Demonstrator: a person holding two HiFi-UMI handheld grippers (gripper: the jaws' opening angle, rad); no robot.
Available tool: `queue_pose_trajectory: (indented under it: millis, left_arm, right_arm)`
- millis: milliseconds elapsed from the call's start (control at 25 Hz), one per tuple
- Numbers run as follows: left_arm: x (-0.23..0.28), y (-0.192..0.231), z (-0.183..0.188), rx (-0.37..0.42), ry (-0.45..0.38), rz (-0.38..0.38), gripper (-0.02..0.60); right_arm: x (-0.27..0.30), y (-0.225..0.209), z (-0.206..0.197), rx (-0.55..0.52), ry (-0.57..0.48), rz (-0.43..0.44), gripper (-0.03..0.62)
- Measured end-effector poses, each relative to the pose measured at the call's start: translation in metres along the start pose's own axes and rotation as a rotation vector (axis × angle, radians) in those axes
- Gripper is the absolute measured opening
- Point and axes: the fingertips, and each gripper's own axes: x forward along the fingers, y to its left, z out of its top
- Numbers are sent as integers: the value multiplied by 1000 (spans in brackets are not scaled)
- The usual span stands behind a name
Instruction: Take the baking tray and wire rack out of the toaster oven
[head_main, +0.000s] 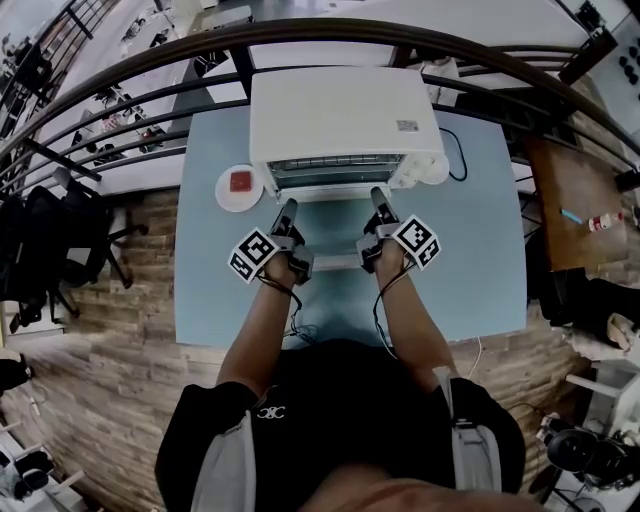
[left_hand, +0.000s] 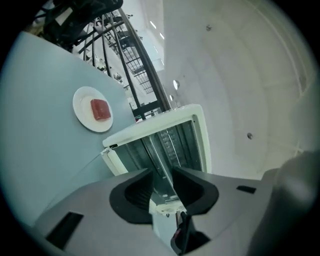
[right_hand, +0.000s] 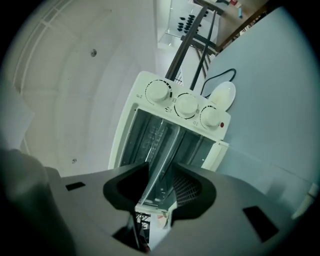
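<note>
The right gripper (right_hand: 161, 169) has its jaws apart and holds nothing. It is rolled so the front lip of the baking tray (right_hand: 159, 150) runs edge-on between them. The left gripper (left_hand: 161, 175) is also open and empty, at the same lip. The tray lies straight ahead inside the toaster oven (head_main: 345, 115), its long axis across the opening, with a hand near each end. The wire rack seems to sit inside too. The way out is straight back over the table (head_main: 480, 270). A plate (head_main: 239, 187) stands just left of the oven, off that path.
</note>
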Motion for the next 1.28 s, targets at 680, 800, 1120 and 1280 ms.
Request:
queue_pose_trajectory:
  millis: [680,800,1120,1280]
  left_arm:
    - [66,22,42,-215,-141,-41,127]
    - [73,24,45,-247,-155,-44,122]
    - [70,31,43,-337,-170,-72,26]
    - [63,29,39,-339,-155,-75,26]
  right_arm:
    - [62,-39,51,152,-96,-14,138]
    - [69,-42,55,225,-96,0,87]
    - [66,-44,52,274,-87,19,32]
    - [58,-43,49,279,-91,16,32]
